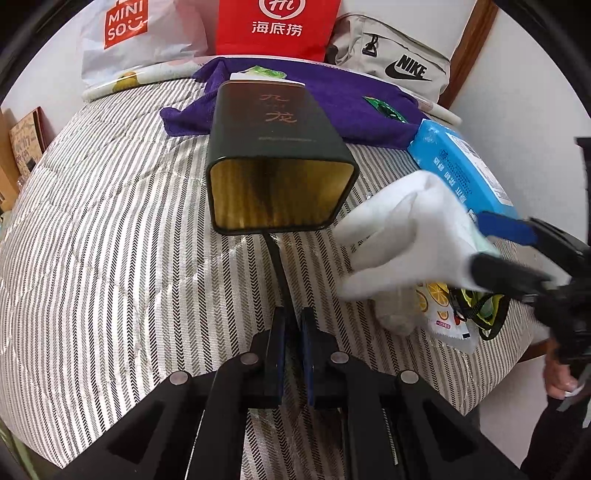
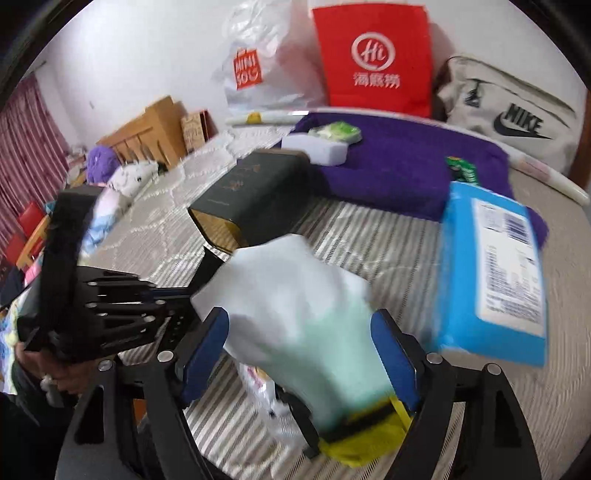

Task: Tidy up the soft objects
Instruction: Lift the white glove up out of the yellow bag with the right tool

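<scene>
A dark green tin [image 1: 273, 133] lies on its side on the striped bedspread [image 1: 110, 221], its gold-lined mouth [image 1: 280, 195] facing me. My left gripper [image 1: 293, 314] is shut on a thin black strip [image 1: 277, 266] that runs from the tin's lower rim. My right gripper [image 2: 299, 317] is shut on a white soft cloth bundle [image 2: 295, 295], which sits between its blue pads [image 2: 207, 339]. In the left wrist view the bundle [image 1: 406, 229] hangs just right of the tin's mouth, and the right gripper [image 1: 480, 242] comes in from the right. The tin [image 2: 255, 192] and left gripper [image 2: 184, 291] also show in the right wrist view.
A blue tissue pack [image 1: 461, 162] lies to the right, and a purple towel [image 1: 332, 99] with small packets lies behind the tin. A lemon-print packet [image 1: 439, 306] and a yellow-black item [image 1: 480, 306] lie under the bundle. A Miniso bag [image 1: 129, 40], a red bag [image 1: 277, 26] and a Nike bag [image 1: 399, 59] line the back.
</scene>
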Motion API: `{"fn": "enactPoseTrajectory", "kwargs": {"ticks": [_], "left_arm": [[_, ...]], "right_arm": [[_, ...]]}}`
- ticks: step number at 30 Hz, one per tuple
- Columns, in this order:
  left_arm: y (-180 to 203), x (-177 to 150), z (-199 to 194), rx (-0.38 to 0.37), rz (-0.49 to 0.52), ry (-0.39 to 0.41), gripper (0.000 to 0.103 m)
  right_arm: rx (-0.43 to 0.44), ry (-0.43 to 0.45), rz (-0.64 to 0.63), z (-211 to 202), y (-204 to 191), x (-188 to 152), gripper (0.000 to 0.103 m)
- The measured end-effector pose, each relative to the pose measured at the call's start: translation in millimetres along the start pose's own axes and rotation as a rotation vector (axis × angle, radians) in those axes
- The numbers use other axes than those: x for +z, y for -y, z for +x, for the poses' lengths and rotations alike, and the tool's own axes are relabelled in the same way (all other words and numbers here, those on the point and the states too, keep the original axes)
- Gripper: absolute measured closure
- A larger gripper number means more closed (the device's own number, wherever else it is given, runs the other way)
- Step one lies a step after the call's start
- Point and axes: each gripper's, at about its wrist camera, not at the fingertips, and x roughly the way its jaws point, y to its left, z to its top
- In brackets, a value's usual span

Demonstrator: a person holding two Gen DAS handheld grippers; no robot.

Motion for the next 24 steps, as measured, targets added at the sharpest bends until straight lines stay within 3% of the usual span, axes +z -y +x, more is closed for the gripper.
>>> {"fn": "enactPoseTrajectory", "kwargs": {"ticks": [3, 5, 7, 10, 24], "left_arm": [[-3, -3, -2, -0.012, 0.001, 0.003, 0.095], [-6, -4, -2, -0.023, -0.007, 0.004, 0.094], [-8, -4, -2, -0.031, -0.009, 0.006, 0.094], [-9, -4, -2, -0.040, -0.023, 0.009, 0.094], [-2, -7, -3, -0.015, -0.027, 0.021, 0.091]], "right_arm": [[-0.006, -0.028, -0.026, 20, -6, 2, 0.024], [-0.055, -0.016, -0.052, 25, -9, 2, 0.033], [-0.090, -0.001, -0.060, 24, -9, 2, 0.070], [-0.068, 0.014, -0.027, 14, 2, 4, 0.094], [0.034, 0.235, 0.134, -62, 28, 0, 0.097]]}}
